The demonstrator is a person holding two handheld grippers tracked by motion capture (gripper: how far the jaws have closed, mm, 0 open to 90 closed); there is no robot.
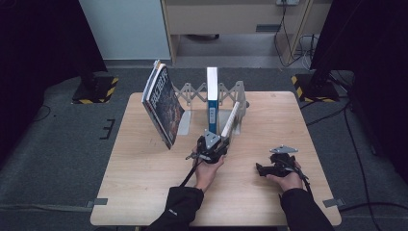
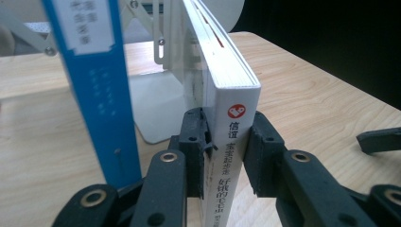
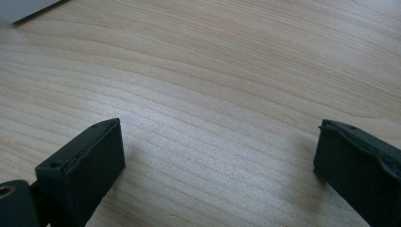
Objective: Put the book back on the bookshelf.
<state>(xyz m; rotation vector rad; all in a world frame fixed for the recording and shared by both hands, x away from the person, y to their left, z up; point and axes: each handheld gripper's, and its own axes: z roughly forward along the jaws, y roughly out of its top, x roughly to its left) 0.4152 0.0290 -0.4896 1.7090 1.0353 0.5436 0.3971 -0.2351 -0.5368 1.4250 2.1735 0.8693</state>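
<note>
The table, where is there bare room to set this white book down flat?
Free: the wide strip of table left of the left gripper, below the leaning magazine, and the patch between the left gripper and the right gripper. Crowded: the back middle, where the blue book, the white book and the rack stand.

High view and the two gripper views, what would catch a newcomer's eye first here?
First, the left gripper clamped on the spine of a white book that leans against a folding metal book rack at the table's far side. Next, a blue book standing upright in the rack and a big dark-covered book tilted at its left end. The right gripper rests open over bare table.
</note>
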